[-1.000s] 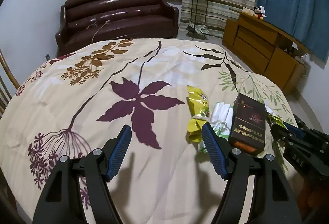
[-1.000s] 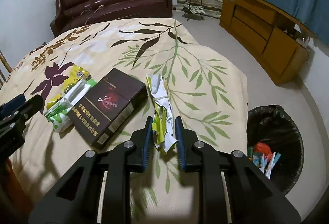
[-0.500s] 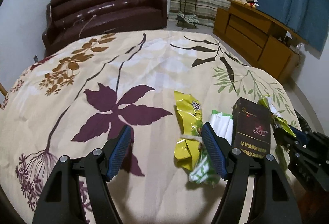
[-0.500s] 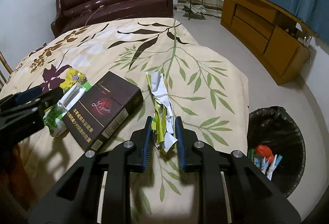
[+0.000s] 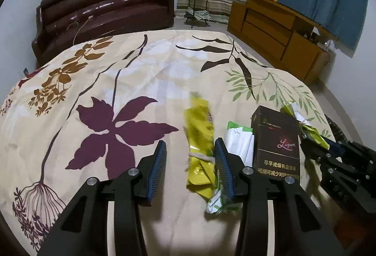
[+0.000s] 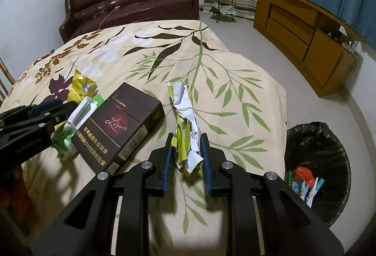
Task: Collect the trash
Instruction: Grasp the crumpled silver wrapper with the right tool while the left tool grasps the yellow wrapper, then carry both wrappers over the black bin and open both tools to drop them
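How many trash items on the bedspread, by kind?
Yellow wrapper: 1
Green-and-white packet: 1
Dark carton: 1
Crumpled green-white wrapper, clamped in the right gripper: 1
Total: 4

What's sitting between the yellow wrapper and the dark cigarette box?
A green-and-white wrapper lies between the yellow wrapper and the dark cigarette box, tight against the box. Clearest in the left wrist view; the right wrist view agrees.
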`<state>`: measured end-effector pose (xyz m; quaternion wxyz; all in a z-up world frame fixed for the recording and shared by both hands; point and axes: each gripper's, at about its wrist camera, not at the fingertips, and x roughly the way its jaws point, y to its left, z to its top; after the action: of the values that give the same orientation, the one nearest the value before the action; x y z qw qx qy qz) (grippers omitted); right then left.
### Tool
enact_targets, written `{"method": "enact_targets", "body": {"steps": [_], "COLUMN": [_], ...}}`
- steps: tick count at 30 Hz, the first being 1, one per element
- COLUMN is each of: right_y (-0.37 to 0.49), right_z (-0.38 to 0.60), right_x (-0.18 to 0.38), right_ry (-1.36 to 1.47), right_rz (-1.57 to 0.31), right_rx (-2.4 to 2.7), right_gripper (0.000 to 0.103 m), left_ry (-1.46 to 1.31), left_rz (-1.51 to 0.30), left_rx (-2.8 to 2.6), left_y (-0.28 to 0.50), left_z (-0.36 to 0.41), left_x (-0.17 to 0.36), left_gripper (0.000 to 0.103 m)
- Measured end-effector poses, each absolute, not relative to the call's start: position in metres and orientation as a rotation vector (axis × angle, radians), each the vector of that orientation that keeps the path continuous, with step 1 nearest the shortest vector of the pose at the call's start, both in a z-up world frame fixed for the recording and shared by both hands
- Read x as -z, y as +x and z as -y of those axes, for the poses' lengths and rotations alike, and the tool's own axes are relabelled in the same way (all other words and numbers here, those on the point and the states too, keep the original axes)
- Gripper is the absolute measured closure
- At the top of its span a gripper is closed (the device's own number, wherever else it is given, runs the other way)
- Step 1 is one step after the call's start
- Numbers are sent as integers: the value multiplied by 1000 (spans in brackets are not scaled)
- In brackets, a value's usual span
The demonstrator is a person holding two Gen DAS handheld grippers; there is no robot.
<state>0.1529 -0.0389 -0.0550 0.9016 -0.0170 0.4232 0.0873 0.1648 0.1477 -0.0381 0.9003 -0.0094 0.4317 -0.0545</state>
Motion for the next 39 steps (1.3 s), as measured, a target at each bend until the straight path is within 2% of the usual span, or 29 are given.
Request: {"method": "enact_targets", "body": {"steps": [1, 2, 7, 13, 24, 39], "right_y": [153, 152, 152, 152, 141, 102], "right_z": [39, 39, 40, 39, 40, 56], "right_x": [55, 55, 55, 55, 54, 42], "right_ry": [-36, -35, -34, -27, -20, 4], "right_rz": [-876, -876, -876, -875, -865, -832], "right_rx": [-181, -181, -182, -183, -182, -167], "right_gripper": [82, 82, 82, 82, 86, 86], "left_ry": [-23, -30, -32, -3, 16, -22], "left_rz": [-892, -896, -895, -886, -844, -781], "left_rx": [100, 77, 69, 105, 61, 63], "left_y": [166, 168, 166, 158, 137, 92], "left_z": [-147, -148, -149, -148, -149, -144], "left_x": [38, 40, 43, 42, 38, 14], "left_gripper": [58, 51, 52, 79, 80, 80]}}
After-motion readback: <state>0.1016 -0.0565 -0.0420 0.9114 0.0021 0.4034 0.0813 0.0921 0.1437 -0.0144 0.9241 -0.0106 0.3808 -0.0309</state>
